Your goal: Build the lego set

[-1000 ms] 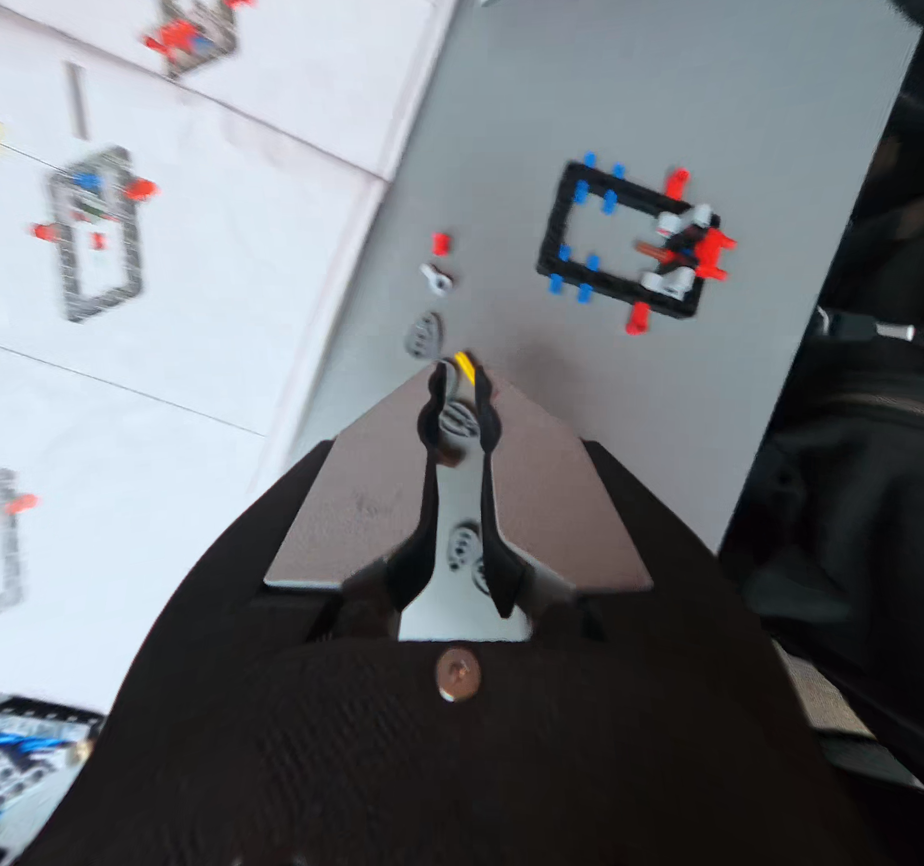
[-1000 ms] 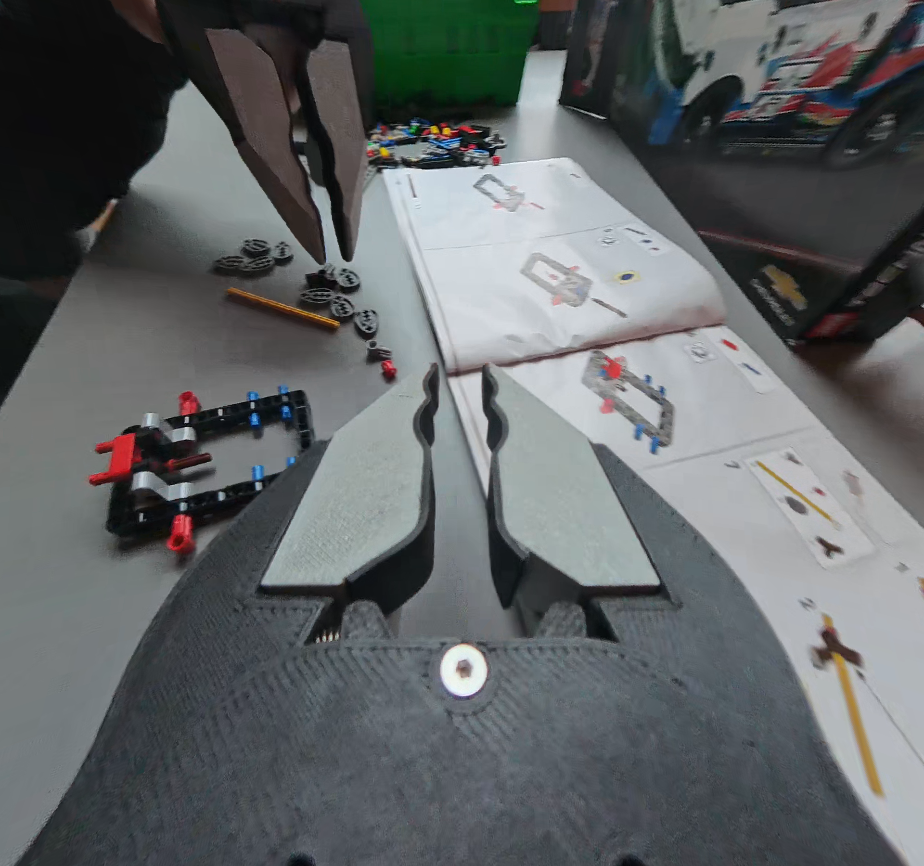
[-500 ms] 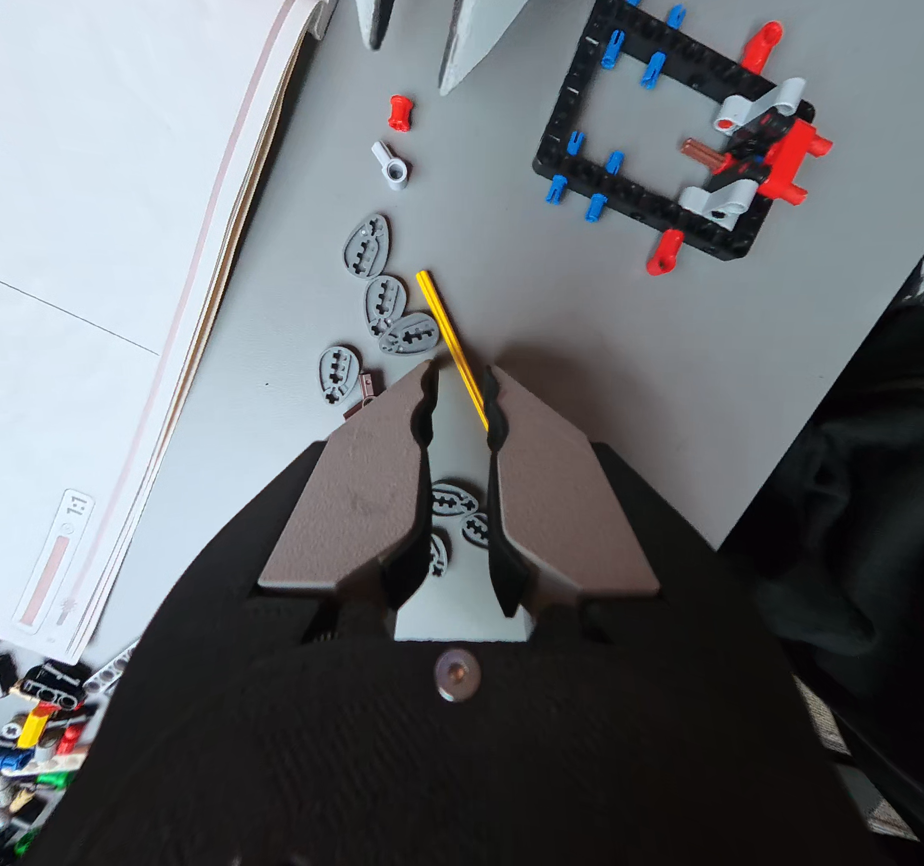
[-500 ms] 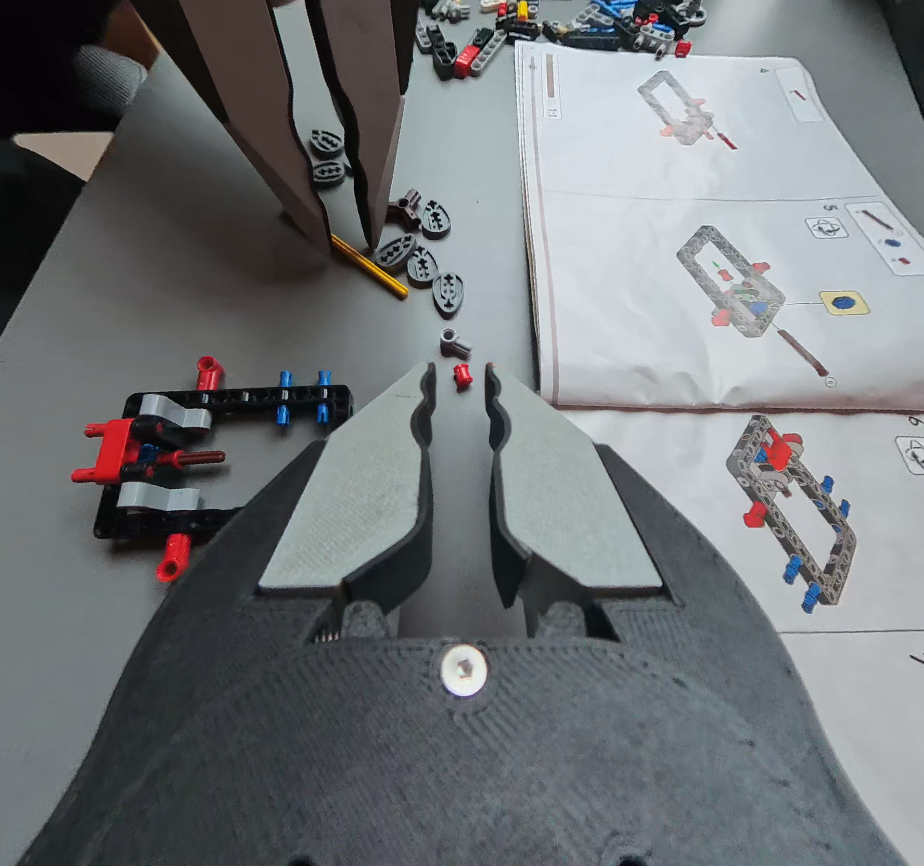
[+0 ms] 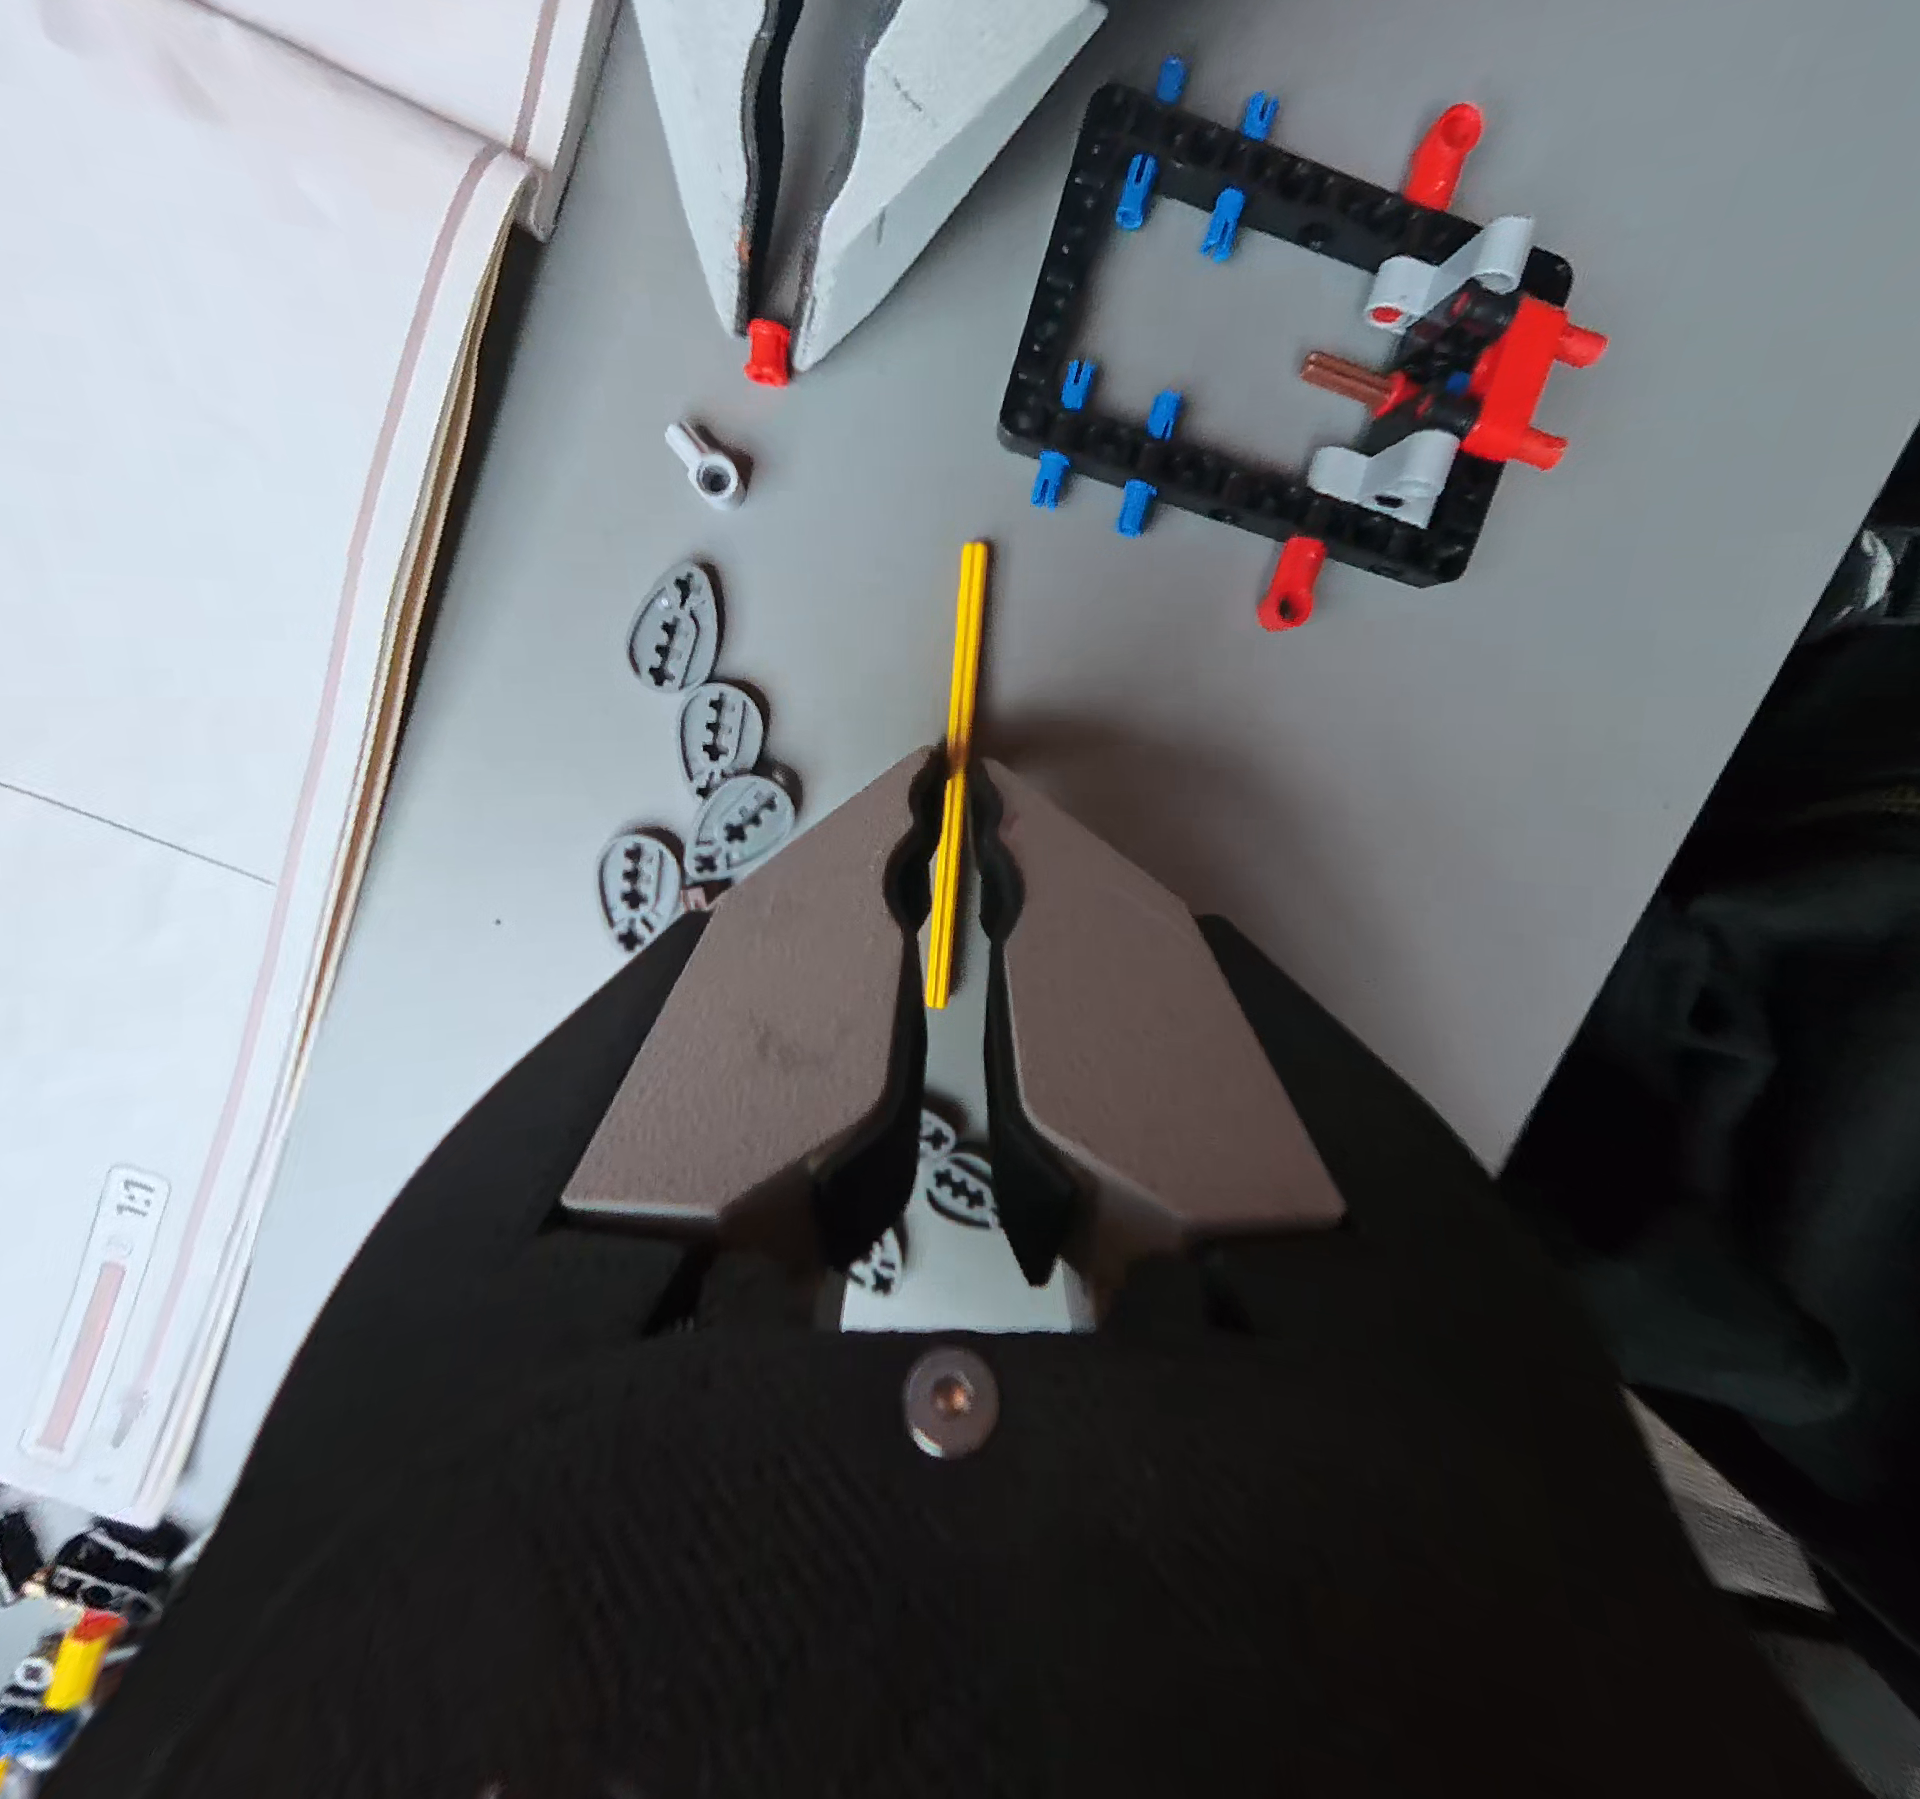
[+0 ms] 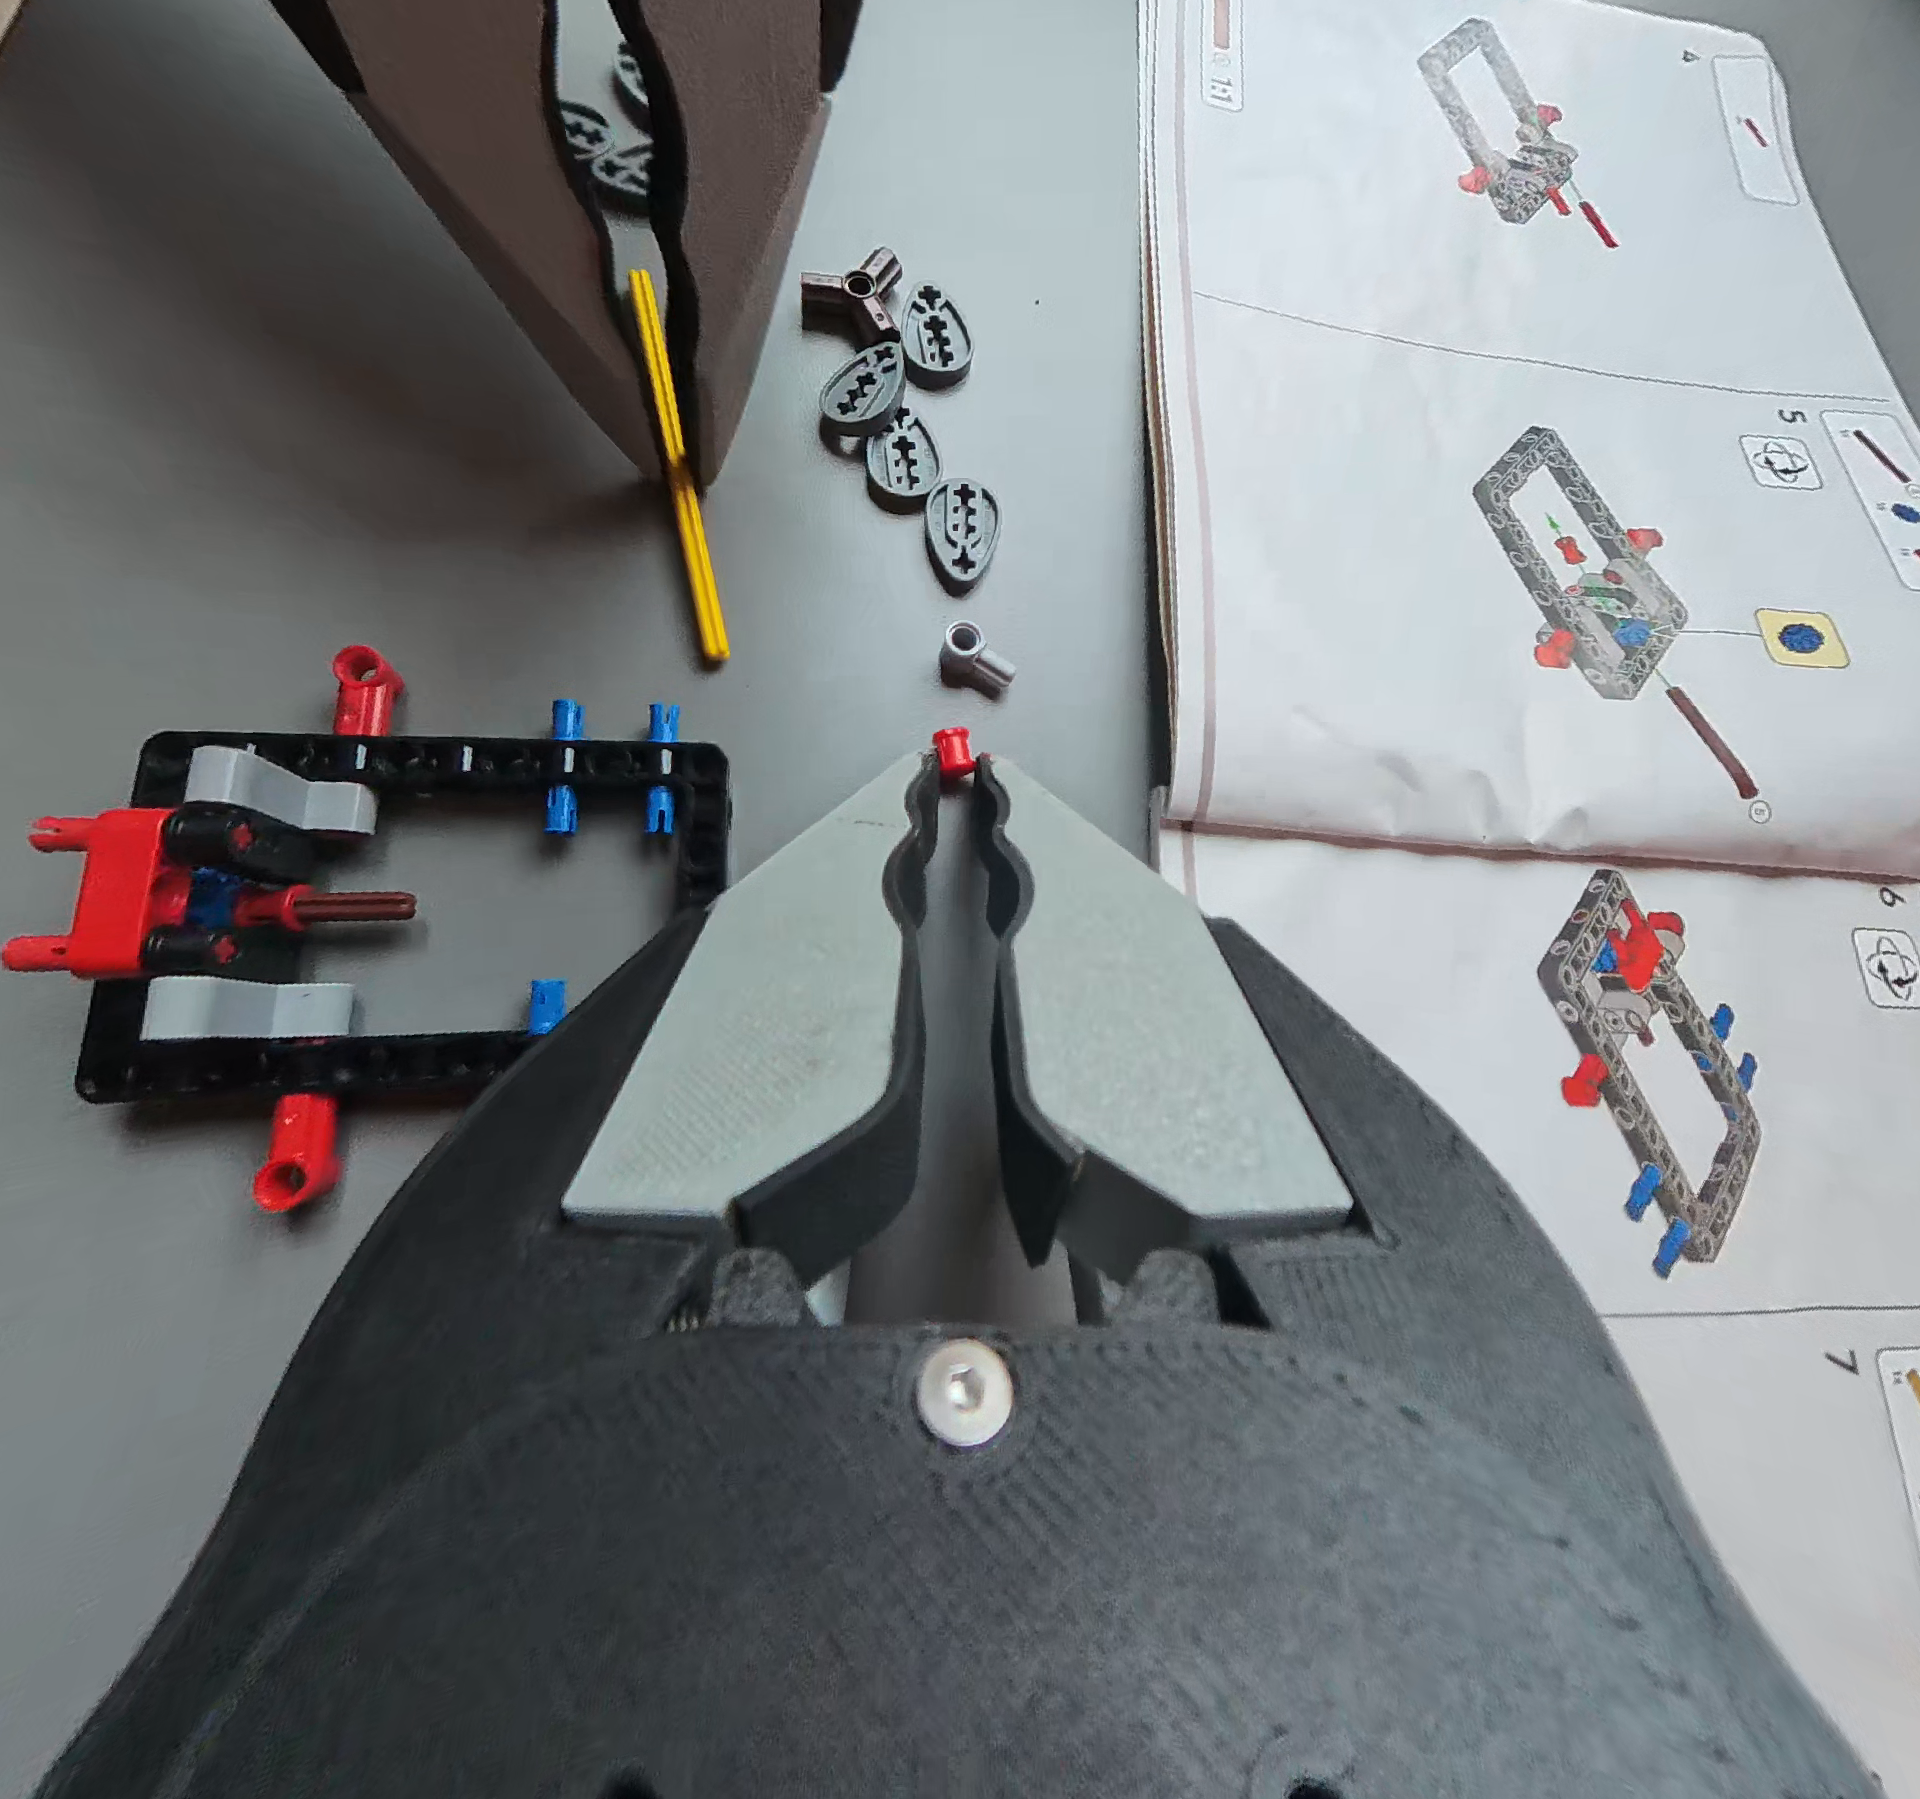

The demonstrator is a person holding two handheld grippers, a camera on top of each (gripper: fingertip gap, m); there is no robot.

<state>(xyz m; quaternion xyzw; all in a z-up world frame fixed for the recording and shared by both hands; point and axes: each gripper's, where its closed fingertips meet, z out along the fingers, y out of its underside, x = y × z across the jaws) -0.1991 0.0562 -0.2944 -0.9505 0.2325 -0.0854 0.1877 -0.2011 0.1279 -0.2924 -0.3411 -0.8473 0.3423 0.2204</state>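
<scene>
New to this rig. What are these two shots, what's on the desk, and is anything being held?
There is no robot arm here: a person holds a two-finger claw in each hand, and a wide-angle camera on each claw looks forward along its fingers.

The left wrist view shows the brown left claw from behind, closed on a yellow axle that lies on the grey table. The pale grey claw coming in from the top of that view is the other one.

The right wrist view shows that right claw from behind, pinching a small red bush at its tips.

Also on the table: a black frame with blue pins and red parts, dark oval cams, a grey connector, an open instruction booklet and a pile of loose parts at the far edge.
</scene>
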